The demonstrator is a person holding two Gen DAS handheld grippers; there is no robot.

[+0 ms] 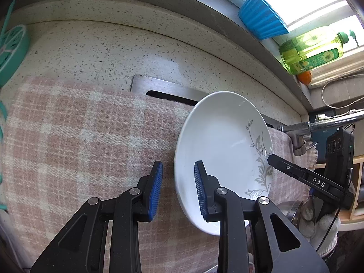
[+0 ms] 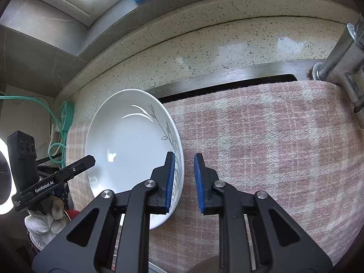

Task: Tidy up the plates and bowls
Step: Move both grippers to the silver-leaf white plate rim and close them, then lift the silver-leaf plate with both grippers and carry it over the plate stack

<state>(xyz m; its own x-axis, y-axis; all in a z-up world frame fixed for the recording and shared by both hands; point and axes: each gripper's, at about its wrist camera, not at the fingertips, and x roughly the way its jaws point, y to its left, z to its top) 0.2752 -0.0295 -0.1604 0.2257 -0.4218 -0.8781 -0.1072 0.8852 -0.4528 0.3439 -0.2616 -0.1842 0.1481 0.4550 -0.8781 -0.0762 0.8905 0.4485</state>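
Left gripper [image 1: 178,163] in close, pointing steeply down, fingers narrow, astride near-left rim of white plate [image 1: 216,141]; outer pad stood just clear of rim, strip of cloth showing between. Right gripper [image 2: 184,154] at opposite rim, fingers pinched in tight on edge by grey leaf pattern. White-gloved hand [image 2: 45,223] under left tool. Plate sat on pink checked cloth [image 1: 79,136]. Beyond: slotted metal panel [image 1: 159,86], speckled counter [image 1: 102,52], faucet [image 1: 318,122]. On sill: blue ribbed item [image 1: 259,16], green bottle [image 1: 311,50].
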